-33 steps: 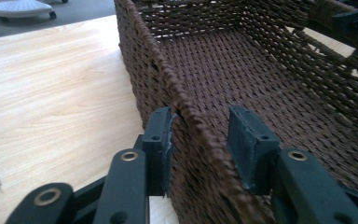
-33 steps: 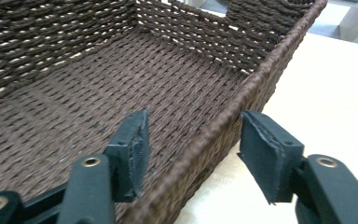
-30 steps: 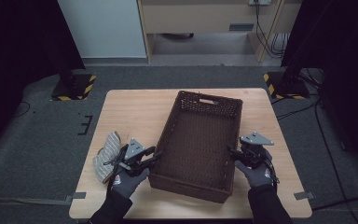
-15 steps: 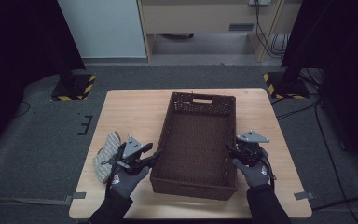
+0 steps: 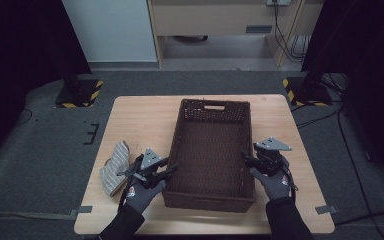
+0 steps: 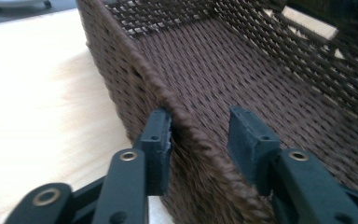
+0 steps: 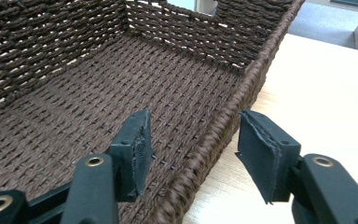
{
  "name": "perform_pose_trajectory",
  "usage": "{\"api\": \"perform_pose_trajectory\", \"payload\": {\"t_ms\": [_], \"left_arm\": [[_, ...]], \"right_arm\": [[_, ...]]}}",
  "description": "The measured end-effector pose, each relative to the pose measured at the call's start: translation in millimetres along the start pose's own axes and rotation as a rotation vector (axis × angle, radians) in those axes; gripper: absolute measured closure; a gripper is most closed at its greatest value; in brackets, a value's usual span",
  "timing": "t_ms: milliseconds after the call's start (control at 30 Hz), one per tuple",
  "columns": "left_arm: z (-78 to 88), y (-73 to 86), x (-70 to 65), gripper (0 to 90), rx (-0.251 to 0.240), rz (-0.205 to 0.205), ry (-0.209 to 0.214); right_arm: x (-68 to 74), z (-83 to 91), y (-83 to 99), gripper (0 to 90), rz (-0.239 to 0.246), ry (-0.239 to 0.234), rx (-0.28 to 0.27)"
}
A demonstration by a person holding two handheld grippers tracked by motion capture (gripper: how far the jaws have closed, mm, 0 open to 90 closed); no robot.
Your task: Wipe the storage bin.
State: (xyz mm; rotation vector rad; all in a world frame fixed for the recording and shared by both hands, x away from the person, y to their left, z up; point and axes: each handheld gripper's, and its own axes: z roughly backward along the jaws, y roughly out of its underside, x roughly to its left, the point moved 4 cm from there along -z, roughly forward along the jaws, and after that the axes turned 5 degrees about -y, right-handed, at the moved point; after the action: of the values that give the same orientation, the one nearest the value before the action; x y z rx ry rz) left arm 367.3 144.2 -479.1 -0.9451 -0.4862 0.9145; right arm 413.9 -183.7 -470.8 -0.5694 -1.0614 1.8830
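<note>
A dark brown woven basket [image 5: 209, 202] stands empty in the middle of the wooden table [image 5: 145, 120], square to its edges. My left gripper [image 5: 170, 169] straddles the basket's left long rim [image 6: 186, 122]. Its outer pad [image 6: 161, 140] lies against the wall and the inner pad stands off it; these jaws have just been closing. My right gripper [image 5: 246, 159] straddles the right long rim [image 7: 223, 122] with a gap on both sides [image 7: 193, 140]; its jaws have just been opening. Both are open.
A folded grey-and-white striped cloth [image 5: 114, 161] lies on the table just left of my left hand. Bare wood runs along both sides of the basket and behind it. Black stands with yellow-striped feet [image 5: 79, 93] flank the table on the floor.
The basket was skewed on the table a second ago and now sits straight. Both grippers have stayed at its long sides.
</note>
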Motion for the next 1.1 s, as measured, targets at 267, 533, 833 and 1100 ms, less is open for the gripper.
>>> {"api": "perform_pose_trajectory", "payload": {"t_ms": [267, 533, 833, 1100], "left_arm": [[4.9, 2.1, -11.5, 56.1, 0.004, 0.000, -0.004], [6.3, 3.3, -14.6, 54.0, 0.002, -0.004, 0.000], [7.7, 3.8, -18.3, 51.6, -0.001, -0.002, 0.012], [16.4, -4.3, -9.5, 44.3, -0.037, 0.010, 0.003]], "right_arm": [[-5.6, -1.4, 4.8, 44.2, -0.014, 0.009, 0.035], [-4.9, 6.7, -2.0, 44.0, -0.025, -0.011, 0.015], [-2.2, 10.1, -6.5, 39.6, -0.036, -0.017, -0.007], [1.1, 4.7, -3.8, 38.9, -0.031, -0.022, 0.003]]}}
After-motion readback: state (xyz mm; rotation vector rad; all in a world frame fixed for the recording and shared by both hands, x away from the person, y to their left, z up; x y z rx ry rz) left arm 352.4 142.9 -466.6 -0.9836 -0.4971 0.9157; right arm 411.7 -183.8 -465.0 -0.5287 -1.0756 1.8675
